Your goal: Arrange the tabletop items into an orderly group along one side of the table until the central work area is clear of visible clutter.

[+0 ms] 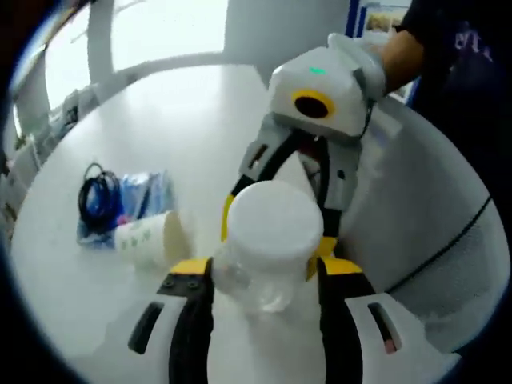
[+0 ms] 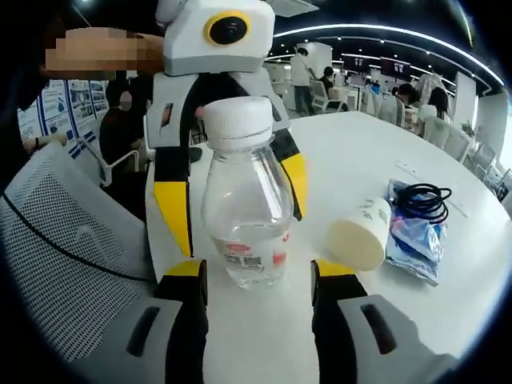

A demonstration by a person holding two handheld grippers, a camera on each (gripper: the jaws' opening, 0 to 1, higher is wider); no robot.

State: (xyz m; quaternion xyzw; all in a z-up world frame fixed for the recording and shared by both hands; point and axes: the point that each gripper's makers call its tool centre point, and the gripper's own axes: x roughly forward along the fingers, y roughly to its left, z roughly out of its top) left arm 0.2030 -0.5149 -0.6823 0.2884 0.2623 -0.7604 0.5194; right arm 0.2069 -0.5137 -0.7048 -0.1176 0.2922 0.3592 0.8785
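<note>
In the left gripper view, left gripper [image 1: 260, 280] at the bottom centre of the frame, jaws black with yellow tips, standing apart on both sides of a clear plastic bottle [image 1: 264, 248] with white cap; bottle between the tips, but cannot tell whether the pads really press it. Just behind the bottle, in the upper centre, right gripper [image 1: 276, 232] coming from the upper right, its yellow-tipped jaws reaching down around the same bottle from the far side, held by a gloved hand [image 1: 364, 60]. To the left of the bottle, a paper cup [image 1: 152, 238] lying on its side on the white table [image 1: 176, 120], touching a blue packet [image 1: 144, 196] with a coil of black cable [image 1: 98, 192] on it, at the left middle of the frame. At the right edge, a white mesh chair back [image 1: 436, 232]. In the right gripper view, right gripper [image 2: 260, 280] at the bottom centre, jaws open wider than the bottle [image 2: 244, 208], a gap visible on each side of the bottle base, so no grip there. Bottle upright in the centre, red-and-white label low on it. Behind it, left gripper [image 2: 228, 192] with yellow jaw tips on both flanks of the bottle. Right of centre, the paper cup [image 2: 360, 232] on its side, mouth toward the camera, beside the blue packet [image 2: 412, 232] and black cable [image 2: 422, 200]. Mesh chair back [image 2: 64, 256] at lower left.
</note>
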